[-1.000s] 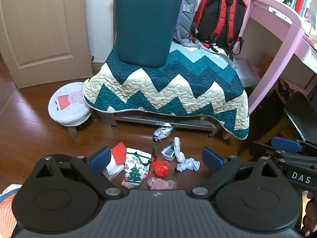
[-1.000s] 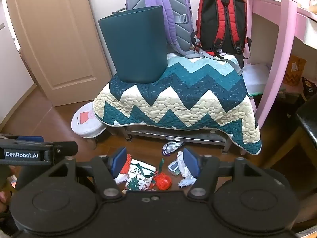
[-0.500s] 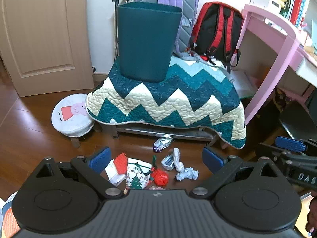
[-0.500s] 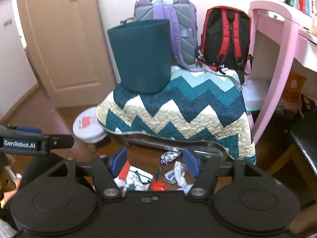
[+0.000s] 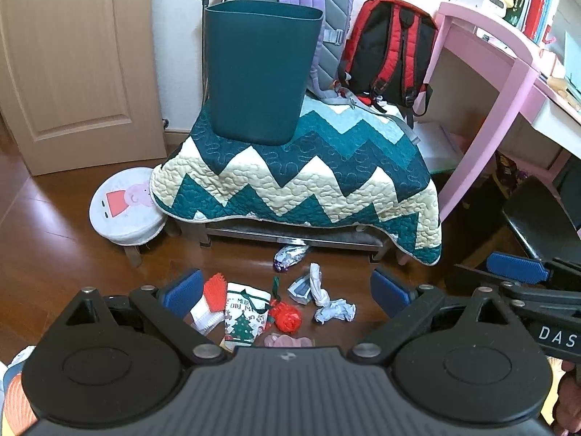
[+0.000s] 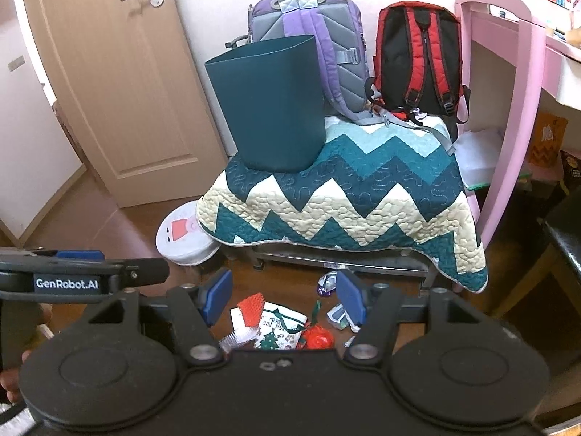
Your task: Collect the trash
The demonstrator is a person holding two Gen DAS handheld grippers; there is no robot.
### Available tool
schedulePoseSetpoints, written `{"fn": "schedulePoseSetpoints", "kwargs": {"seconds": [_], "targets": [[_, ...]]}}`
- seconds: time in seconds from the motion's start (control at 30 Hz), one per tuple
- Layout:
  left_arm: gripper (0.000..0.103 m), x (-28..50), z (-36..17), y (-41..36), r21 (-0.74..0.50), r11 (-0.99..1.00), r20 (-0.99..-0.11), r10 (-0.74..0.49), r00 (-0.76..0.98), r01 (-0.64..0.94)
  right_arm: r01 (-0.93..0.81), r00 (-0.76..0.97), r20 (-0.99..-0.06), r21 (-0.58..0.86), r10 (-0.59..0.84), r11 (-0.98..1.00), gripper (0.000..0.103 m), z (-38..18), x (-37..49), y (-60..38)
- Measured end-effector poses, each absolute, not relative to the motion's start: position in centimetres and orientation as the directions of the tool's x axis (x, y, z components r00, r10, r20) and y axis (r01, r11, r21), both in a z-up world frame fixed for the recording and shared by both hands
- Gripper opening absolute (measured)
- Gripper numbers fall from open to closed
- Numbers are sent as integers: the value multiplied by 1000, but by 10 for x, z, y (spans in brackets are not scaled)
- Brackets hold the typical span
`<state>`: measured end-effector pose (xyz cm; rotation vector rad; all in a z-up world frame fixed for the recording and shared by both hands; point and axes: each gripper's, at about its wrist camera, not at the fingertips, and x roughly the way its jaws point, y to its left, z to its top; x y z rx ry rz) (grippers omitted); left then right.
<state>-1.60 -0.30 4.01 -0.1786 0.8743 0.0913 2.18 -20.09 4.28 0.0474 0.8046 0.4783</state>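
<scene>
- Dark wood floor [image 5: 54, 254] below my tongs carries the trash.
- Left gripper [image 5: 287, 289], wide open and empty, frames the Christmas wrapper [image 5: 245, 314], lengthwise straight ahead.
- Right gripper [image 6: 283, 299], half-open and empty, hangs higher.

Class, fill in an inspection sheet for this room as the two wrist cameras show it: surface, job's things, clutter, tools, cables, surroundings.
Surface: brown wood floor, litter lying in front of the bench.
Job's things: teal bin upright on the quilt; crumpled paper, red ball, Christmas bag, foil wrapper on the floor.
Clutter: red-and-white brush beside the bag; pink scrap partly hidden.
Tools: left tool open, empty; right tool open, empty; both above the litter.
Cables: nothing seen.
Surroundings: purple backpack, red backpack, pink desk, stool, closed door.
</scene>
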Motion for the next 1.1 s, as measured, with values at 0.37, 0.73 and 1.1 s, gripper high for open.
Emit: {"fn": "schedulePoseSetpoints", "kwargs": {"seconds": [0.37, 0.73, 1.1], "targets": [[99, -12, 45, -2, -117, 981, -765, 10, 644, -154, -405, 608, -672, 195, 423, 893, 63, 47, 20, -197], [99, -11, 50, -2, -119, 980, -758, 12, 652, -157, -406, 617, -666, 187, 419, 895, 63, 53, 22, -196], [99, -11, 51, -3, -119, 981, -759, 12, 651, -156, -403, 617, -666, 189, 418, 896, 63, 55, 24, -196]]}}
